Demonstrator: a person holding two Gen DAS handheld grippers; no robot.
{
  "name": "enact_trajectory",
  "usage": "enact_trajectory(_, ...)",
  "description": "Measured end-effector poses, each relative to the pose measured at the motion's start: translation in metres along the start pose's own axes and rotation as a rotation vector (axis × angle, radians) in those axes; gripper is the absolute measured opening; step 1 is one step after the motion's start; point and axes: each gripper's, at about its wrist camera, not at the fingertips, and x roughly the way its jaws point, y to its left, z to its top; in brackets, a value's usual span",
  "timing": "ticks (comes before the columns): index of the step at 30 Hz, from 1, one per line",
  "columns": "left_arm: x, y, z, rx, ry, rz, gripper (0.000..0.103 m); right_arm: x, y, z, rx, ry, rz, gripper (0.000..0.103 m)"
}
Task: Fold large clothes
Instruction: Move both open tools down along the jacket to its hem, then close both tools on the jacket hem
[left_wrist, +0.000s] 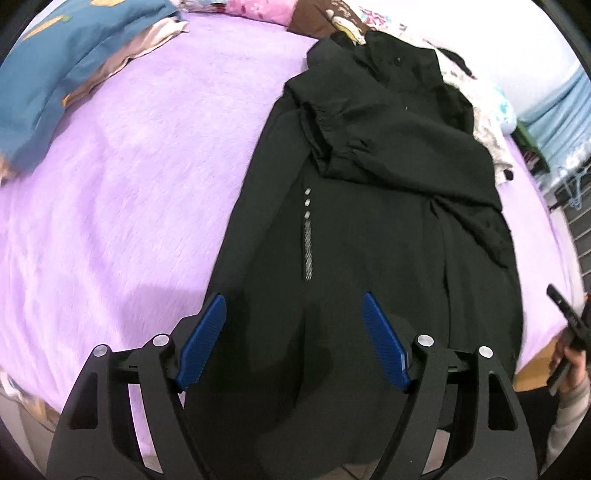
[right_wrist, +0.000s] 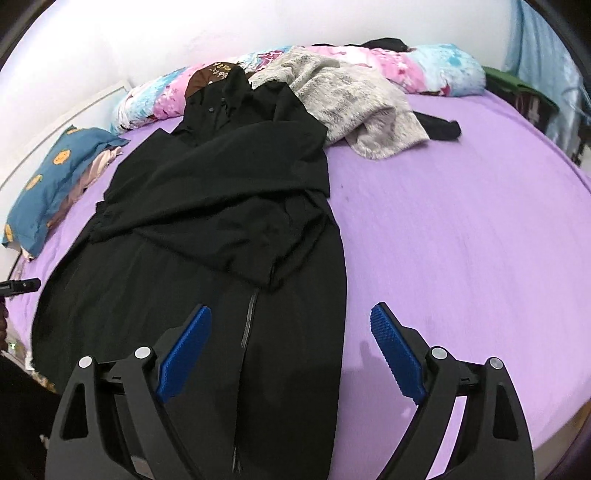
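Left wrist view: your left gripper (left_wrist: 293, 310) hangs released above the black coat (left_wrist: 369, 229), whose hem lies between and below its jaws. Your right gripper (right_wrist: 291, 321) is equally released and empty; the coat's right edge runs between its jaws, sleeves crossed beyond, probably ready for a lengthwise fold.

Left gripper (left_wrist: 293, 338) angled steeply down, blue pads spread wide, nothing between them. Right gripper (right_wrist: 290, 349) tilted down too, jaws gaping, empty.
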Motion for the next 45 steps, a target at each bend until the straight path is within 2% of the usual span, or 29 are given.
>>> enact_trajectory(2,0.005,0.014,-0.012,-0.055,0.048,0.002,0.074,-0.005,-0.003,-0.011,0.018,0.012,-0.001,0.086)
enact_trajectory(9,-0.008,0.029,-0.030,-0.110,0.053,-0.045,0.074,-0.013,-0.017,-0.048,0.091,0.075,0.048,0.086)
enact_trajectory(18,0.001,0.046,-0.042,-0.118,0.133,0.010,0.074,-0.003,-0.029,-0.083,0.196,0.199,0.097,0.086)
enact_trajectory(21,0.003,0.057,-0.048,-0.147,0.161,0.019,0.074,0.000,-0.025,-0.089,0.152,0.212,0.048,0.086)
enact_trajectory(26,0.004,0.067,-0.056,-0.157,0.190,0.020,0.074,0.018,-0.021,-0.098,0.167,0.311,0.067,0.086)
enact_trajectory(30,0.008,0.074,-0.064,-0.177,0.219,-0.014,0.074,0.029,-0.015,-0.103,0.183,0.370,0.088,0.086)
enact_trajectory(37,0.012,0.073,-0.071,-0.156,0.247,-0.039,0.074,0.040,-0.014,-0.106,0.217,0.404,0.097,0.086)
enact_trajectory(39,0.012,0.071,-0.072,-0.142,0.251,-0.047,0.073,0.039,-0.017,-0.107,0.244,0.405,0.113,0.081)
enact_trajectory(42,0.012,0.068,-0.075,-0.131,0.252,-0.061,0.072,0.041,-0.014,-0.108,0.242,0.415,0.118,0.064)
enact_trajectory(45,0.014,0.059,-0.077,-0.100,0.266,-0.090,0.071,0.042,-0.008,-0.109,0.213,0.427,0.118,0.059)
